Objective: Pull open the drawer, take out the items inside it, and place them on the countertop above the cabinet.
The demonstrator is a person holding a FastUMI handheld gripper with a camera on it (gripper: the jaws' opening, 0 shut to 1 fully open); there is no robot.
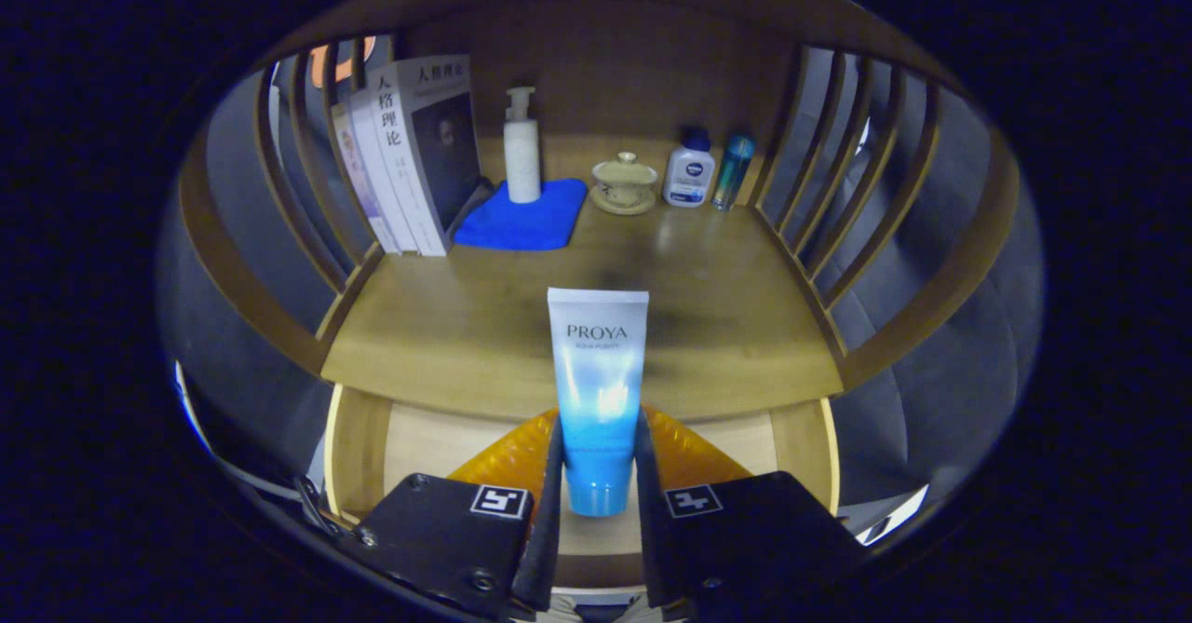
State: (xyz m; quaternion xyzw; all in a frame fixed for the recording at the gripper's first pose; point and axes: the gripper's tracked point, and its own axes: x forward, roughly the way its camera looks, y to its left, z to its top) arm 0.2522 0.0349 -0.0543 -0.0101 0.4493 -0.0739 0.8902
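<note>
The gripper (599, 451) has its two fingers (553, 474) clamped on the tube (597, 390), one pressing each side of the lower body just above the cap. The tube stands upright between them, cap down, its flat crimped end up, white at the top and shading to blue toward the cap. It hangs above the open drawer (358, 437), whose pale wooden floor and side walls show below and to either side of the fingers. Beyond the tube lies the countertop (466, 325), a brown wooden surface with slatted rails (307, 185) curving along both sides and a wooden back panel behind. Over at the far end of the top there is plenty to see: a row of books (410, 157) leaning against the left rail, and just beside them a blue cloth (521, 218) spread flat with a white pump bottle (521, 148) standing upright on it. Next along sits a lidded cup (625, 181) on its saucer, then a small white bottle (689, 171) with a blue cap, and touching or just beside that a slim blue bottle (733, 171) near the right rail. The stretch of countertop just ahead of the tube is bare wood with a dark shadow across it.
</note>
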